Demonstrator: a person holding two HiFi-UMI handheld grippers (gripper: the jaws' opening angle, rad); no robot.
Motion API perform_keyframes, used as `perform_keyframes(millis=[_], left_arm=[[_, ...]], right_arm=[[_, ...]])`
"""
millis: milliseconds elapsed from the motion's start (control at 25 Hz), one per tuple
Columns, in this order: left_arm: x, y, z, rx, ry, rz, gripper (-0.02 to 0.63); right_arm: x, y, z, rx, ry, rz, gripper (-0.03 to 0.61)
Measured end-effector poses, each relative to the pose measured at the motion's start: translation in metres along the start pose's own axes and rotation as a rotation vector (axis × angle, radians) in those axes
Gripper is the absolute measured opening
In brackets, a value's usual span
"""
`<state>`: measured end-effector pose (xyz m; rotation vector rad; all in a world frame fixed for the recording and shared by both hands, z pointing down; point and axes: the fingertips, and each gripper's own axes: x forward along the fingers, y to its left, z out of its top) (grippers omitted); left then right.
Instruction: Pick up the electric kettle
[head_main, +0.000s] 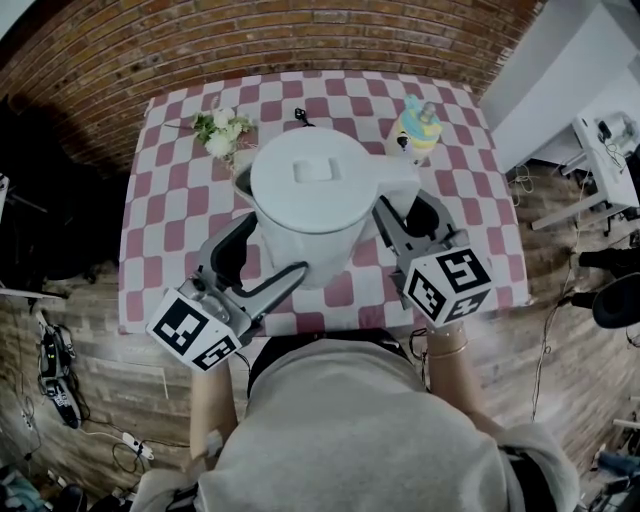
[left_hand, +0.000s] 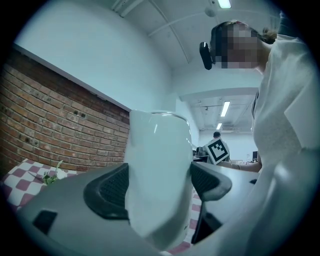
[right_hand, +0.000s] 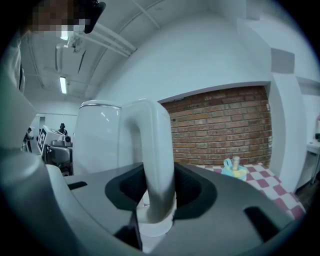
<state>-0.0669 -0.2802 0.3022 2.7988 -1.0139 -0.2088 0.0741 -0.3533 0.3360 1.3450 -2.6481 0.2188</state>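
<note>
The white electric kettle (head_main: 310, 195) fills the middle of the head view, lid up and close under the camera. My left gripper (head_main: 268, 255) comes in from the lower left, shut on the kettle's body (left_hand: 160, 175), with a dark pad (left_hand: 107, 192) pressed against each side. From the lower right my right gripper (head_main: 408, 205) is shut on the kettle's curved handle (right_hand: 152, 160), which stands upright between its pads (right_hand: 192, 190). Checkered cloth shows under the kettle's bottom edge in the left gripper view.
The table carries a pink and white checkered cloth (head_main: 160, 220). A small bunch of white flowers (head_main: 222, 130) lies at the back left, and a yellow and blue cup-like toy (head_main: 415, 130) stands at the back right. A brick wall (right_hand: 220, 125) runs behind the table.
</note>
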Motion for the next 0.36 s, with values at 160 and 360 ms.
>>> perform_keyframes(millis=[160, 360], left_arm=[[-0.0026, -0.0002, -0.0012, 0.0, 0.012, 0.0, 0.399], [-0.0048, -0.0013, 0.0036, 0.012, 0.011, 0.001, 0.399]], right_arm=[[-0.0005, 0.0035, -0.0002, -0.008, 0.013, 0.005, 0.144], [-0.0011, 0.0066, 0.0025, -0.009, 0.01, 0.014, 0.143]])
